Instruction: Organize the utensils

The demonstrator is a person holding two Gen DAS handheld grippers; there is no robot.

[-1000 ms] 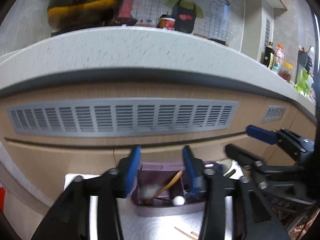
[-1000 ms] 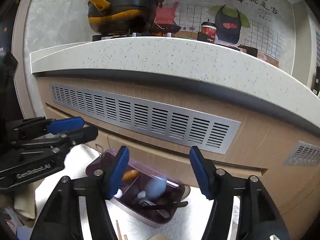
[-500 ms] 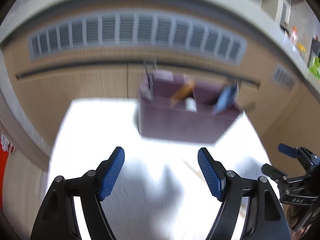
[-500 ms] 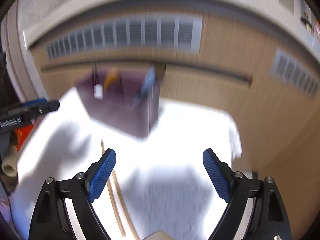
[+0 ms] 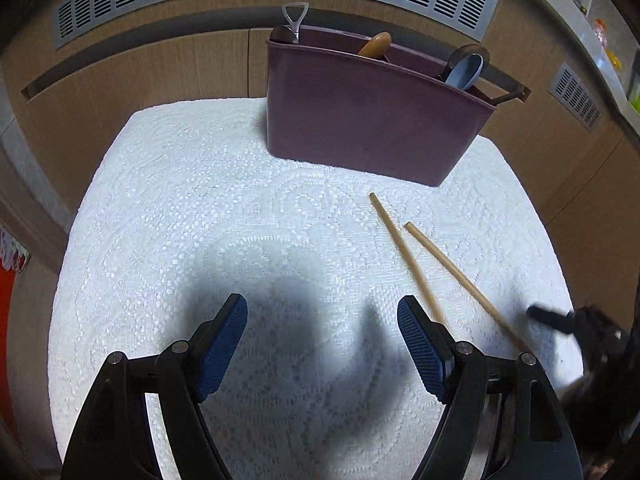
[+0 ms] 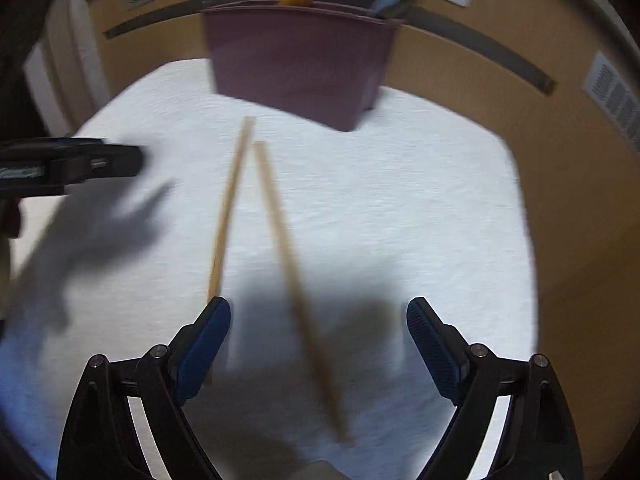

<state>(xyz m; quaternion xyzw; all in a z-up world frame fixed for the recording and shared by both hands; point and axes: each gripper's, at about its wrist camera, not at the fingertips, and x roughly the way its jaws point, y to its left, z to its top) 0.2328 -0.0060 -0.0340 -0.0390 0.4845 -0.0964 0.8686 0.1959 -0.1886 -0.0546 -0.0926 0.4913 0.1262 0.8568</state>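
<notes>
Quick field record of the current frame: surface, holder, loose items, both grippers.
surface: white textured mat
holder: purple utensil caddy, upright at the mat's far edge, by the wooden cabinet front
in holder: blue spoon, wooden handle, metal handle
loose: two chopsticks flat on the mat, far tips close, spreading apart nearer
left gripper: jaws open, empty
right gripper: jaws open, empty, over the chopsticks' near ends

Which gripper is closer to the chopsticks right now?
Right. The right gripper hangs open directly over the chopsticks, one stick running between its fingers. The left gripper, also open, sits off to their left over bare cloth.
</notes>
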